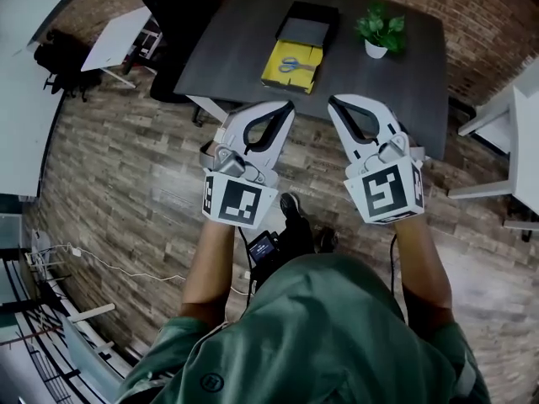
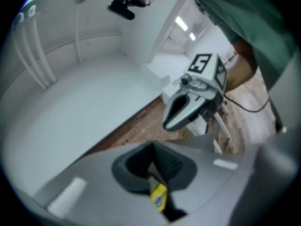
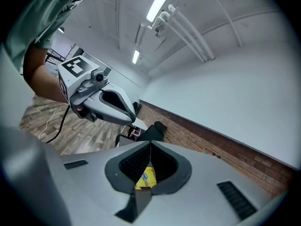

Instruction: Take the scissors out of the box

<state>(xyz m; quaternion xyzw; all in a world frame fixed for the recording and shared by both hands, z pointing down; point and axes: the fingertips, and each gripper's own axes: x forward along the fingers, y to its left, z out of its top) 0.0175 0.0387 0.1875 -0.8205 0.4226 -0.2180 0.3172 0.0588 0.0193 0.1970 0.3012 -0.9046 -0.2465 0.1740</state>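
The scissors [image 1: 294,65], blue-handled, lie on the yellow inside of an open box [image 1: 276,76] whose black lid part [image 1: 305,29] lies behind it on the dark table [image 1: 236,40]. My left gripper [image 1: 290,104] and right gripper [image 1: 331,101] hover side by side over the wooden floor, short of the table's near edge, both shut and empty. In the left gripper view my jaws [image 2: 153,146] meet, and the yellow box [image 2: 158,195] shows through the gap below them. The right gripper view shows the same: shut jaws [image 3: 150,144] and the yellow box [image 3: 147,178].
A potted plant [image 1: 379,32] stands on the table right of the box. A black chair [image 1: 173,7] and a white desk [image 1: 118,36] are at the left. Another white table [image 1: 514,141] is at the right. A brick wall [image 1: 488,15] runs behind the table.
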